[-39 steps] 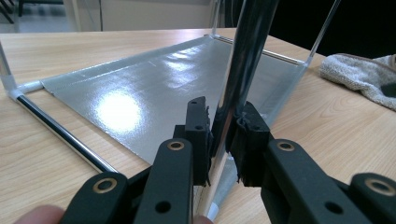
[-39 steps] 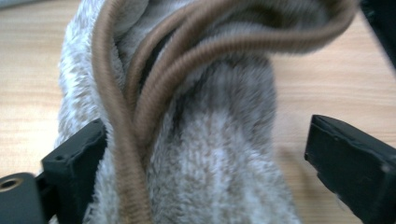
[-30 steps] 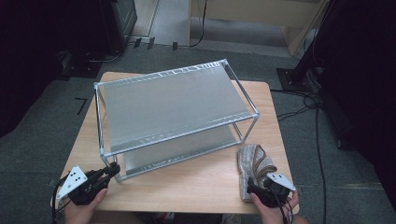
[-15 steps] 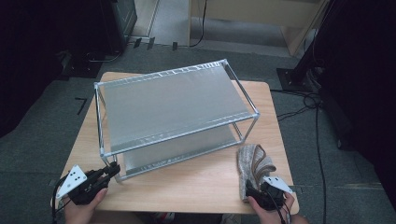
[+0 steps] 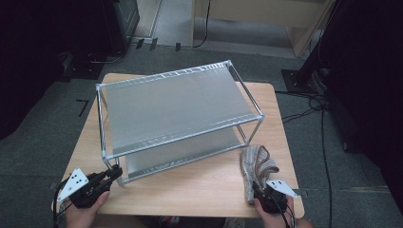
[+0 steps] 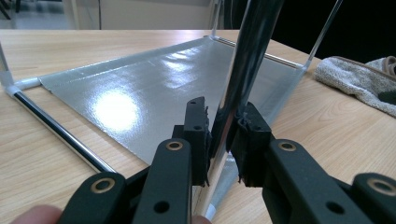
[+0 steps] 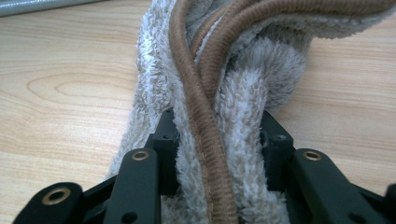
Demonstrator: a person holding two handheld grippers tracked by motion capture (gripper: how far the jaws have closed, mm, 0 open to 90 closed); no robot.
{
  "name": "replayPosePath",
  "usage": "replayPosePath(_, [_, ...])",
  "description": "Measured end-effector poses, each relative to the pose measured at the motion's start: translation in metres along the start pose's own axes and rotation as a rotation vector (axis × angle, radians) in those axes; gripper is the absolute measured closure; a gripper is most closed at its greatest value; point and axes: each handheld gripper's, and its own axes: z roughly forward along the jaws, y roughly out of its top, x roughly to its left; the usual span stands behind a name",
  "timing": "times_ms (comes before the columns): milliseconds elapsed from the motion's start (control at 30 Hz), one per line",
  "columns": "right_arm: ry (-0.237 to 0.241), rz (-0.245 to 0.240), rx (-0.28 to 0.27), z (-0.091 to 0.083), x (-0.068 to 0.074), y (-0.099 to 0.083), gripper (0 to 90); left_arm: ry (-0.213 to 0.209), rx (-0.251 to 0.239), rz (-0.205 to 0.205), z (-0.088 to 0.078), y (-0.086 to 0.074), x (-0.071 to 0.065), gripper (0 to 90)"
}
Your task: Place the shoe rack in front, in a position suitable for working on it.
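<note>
Slipper [image 5: 255, 164] first: it's a fuzzy grey one with a fleecy pile and a brown corded trim running along its edges, lying on the near right part of the wooden table [image 5: 199, 190], just beside the front right leg of the rack. In the right gripper view the slipper [image 7: 219, 116] looks folded in on itself, with two brown cords twisting together up the middle and the fluffy grey stuff bulging out on both sides. The right gripper [image 5: 264, 194] sits at the slipper's near end and its jaws have just been closing; the black pads are now squeezing the fleece from both sides, so it's pinching the slipper. Over on the other side, the left gripper [image 5: 110, 175] has its jaws pressed together on the rack's front left leg [image 6: 243, 70], a shiny chrome tube that stands upright between the pads. As for the rack [image 5: 176, 102] itself, it's a two-level metal frame with silvery grey sheet shelves, sitting across the middle of the table. Both shelves look bare to me; the lower shelf [image 6: 154, 88] is just a glossy sheet with a glare spot on it. From the left gripper view you can also spot the slipper [image 6: 355, 79] beyond the rack's far corner, resting flat on the wood.
</note>
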Motion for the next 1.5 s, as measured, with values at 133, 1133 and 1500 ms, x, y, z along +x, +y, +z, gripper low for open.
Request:
replayPosePath(133, [-0.018,0.006,-0.025,-0.001,-0.002,0.004,62.0,-0.002,0.002,-0.004,0.000,0.001,0.000,77.1])
replayPosePath(1133, [-0.009,0.061,-0.371,-0.063,-0.002,0.066,61.3,0.001,0.004,0.015,0.004,0.000,-0.001,77.9])
replayPosePath(1500, [-0.006,0.079,-0.485,-0.069,0.012,0.120,60.9,-0.020,0.000,0.028,-0.001,-0.004,-0.001,78.1])
